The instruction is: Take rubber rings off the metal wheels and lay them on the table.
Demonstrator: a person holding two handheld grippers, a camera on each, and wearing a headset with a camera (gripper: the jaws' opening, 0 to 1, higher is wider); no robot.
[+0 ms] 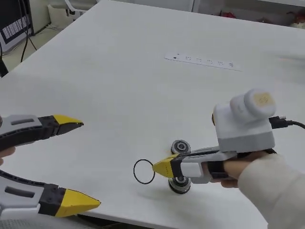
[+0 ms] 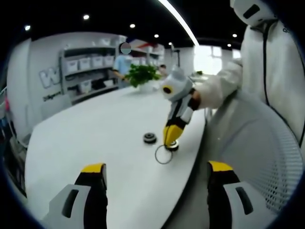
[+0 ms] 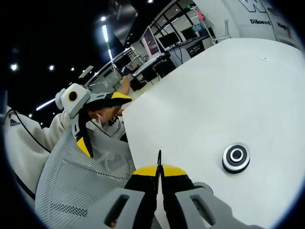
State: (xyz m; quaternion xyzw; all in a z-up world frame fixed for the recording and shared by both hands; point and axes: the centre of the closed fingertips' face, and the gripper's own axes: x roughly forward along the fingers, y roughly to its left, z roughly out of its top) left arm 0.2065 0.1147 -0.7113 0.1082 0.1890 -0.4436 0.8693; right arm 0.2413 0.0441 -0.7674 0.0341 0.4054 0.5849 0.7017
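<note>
Rubber ring (image 1: 144, 171), pinched by the right claw (image 1: 156, 167) at 9 o'clock of the nearer metal wheel (image 1: 180, 186), likely wants releasing onto the bench (image 1: 119, 86); left claw (image 1: 89, 164) gapes wide.

Open table (image 1: 109, 95); wheels (image 1: 180, 146) near edge

Yellow tips, black ring, white table.

My right gripper (image 1: 159, 168) has a pale grey body, black jaws and yellow tips, and my left gripper (image 1: 89, 164) at the lower left of the frame matches it. The rubber ring (image 1: 134, 172) is a thin black line on the plain white table (image 1: 119, 86). The upper metal wheel (image 1: 180, 146) and the lower metal wheel (image 1: 179, 185) are silver banded with black. My sleeve (image 1: 274, 191) is off-white. At the upper left a barcode label (image 1: 14, 27) shows black bars on white.
</note>
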